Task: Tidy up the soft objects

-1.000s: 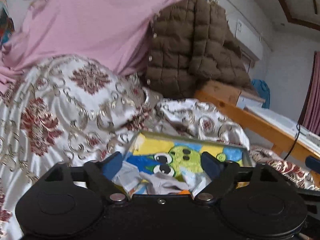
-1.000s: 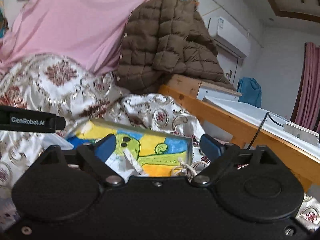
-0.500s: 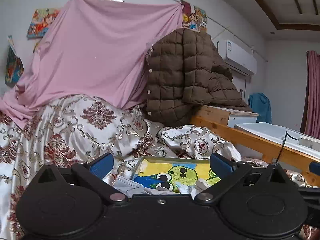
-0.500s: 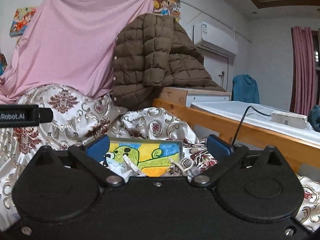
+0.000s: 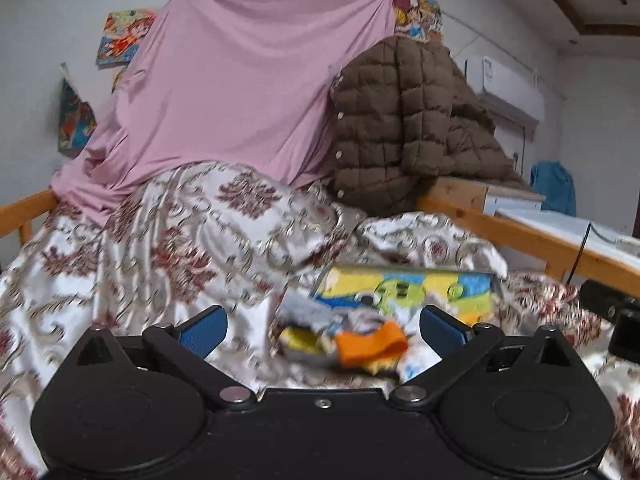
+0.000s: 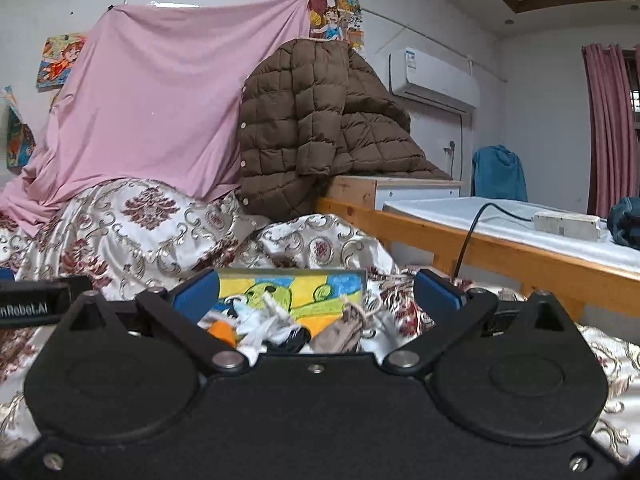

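My left hand-held gripper (image 5: 322, 322) — jaws have just been opening and now stand wide, nothing pinched between the blue pads (image 5: 204, 330). My right hand-held gripper (image 6: 316, 294) — likewise just opened wide, gripping nothing.

Pile of small soft items (image 5: 344, 340), orange piece (image 5: 370, 346) foremost, lying on the floral bedspread (image 5: 168, 240) just ahead of both grippers; blurred in the left view.

Cartoon-printed box (image 6: 292, 290) at 12 o'clock of the pile, touching it.

Brown quilted jacket (image 6: 316, 120) further out at 12, pink sheet (image 6: 160, 100) at 11, wooden bed rail (image 6: 480, 248) at 2.
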A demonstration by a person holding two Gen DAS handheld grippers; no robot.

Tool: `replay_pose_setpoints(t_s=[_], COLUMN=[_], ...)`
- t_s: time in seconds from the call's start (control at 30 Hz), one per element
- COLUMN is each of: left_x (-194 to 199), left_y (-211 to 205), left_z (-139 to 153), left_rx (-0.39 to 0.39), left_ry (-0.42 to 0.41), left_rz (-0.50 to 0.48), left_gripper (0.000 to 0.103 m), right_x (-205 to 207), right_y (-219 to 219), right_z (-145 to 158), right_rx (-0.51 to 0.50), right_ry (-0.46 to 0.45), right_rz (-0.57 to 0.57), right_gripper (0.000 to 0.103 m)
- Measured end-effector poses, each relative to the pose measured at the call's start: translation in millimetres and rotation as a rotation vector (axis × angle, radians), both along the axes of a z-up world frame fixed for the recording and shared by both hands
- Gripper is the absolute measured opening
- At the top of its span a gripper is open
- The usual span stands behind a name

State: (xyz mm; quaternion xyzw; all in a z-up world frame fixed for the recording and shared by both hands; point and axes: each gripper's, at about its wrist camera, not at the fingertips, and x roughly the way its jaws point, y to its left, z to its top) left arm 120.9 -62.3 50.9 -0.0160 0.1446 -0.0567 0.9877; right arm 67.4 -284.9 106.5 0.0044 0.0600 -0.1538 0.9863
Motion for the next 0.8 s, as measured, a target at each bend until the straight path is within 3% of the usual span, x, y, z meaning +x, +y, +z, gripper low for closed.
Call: replay_pose_setpoints(t_s=[0.37,0.8], left_x=[-54,-85], left_y=[30,30], left_z=[-24,-47], left_rx=[-0.014,0.063], left_ry=[0.103,0.187], left_rz=[0.101,0.139], left_gripper=[0.102,0.102], right_x=[-57,-88], right_y=[15,36], right_z=[-17,-29], right_rx=[0.011,0.030], right_ry=[0.061,0.151], right_rz=[0.042,0.076], right_gripper=[0.102,0.102])
